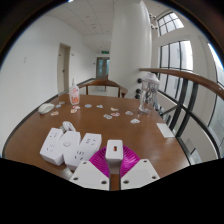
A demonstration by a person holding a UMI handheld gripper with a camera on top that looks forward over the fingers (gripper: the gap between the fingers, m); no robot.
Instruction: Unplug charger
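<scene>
A small white charger (pixel 114 152) sits between my fingers, with the magenta pads (pixel 99 160) pressing on it from both sides. My gripper (pixel 114 166) is shut on it. The charger has a small dark slot on its near face. It is just to the right of a group of white power strips (pixel 70 147) that lie on the round wooden table (pixel 140 145). The charger is apart from the strips. Its underside is hidden by my fingers.
Further back on the table stand a pink bottle (pixel 74 95), a clear glass jar (pixel 147 98) and a white bowl (pixel 46 108), with several small white pieces scattered between them. A flat white box (pixel 165 130) lies at the right. Chairs and large windows are beyond.
</scene>
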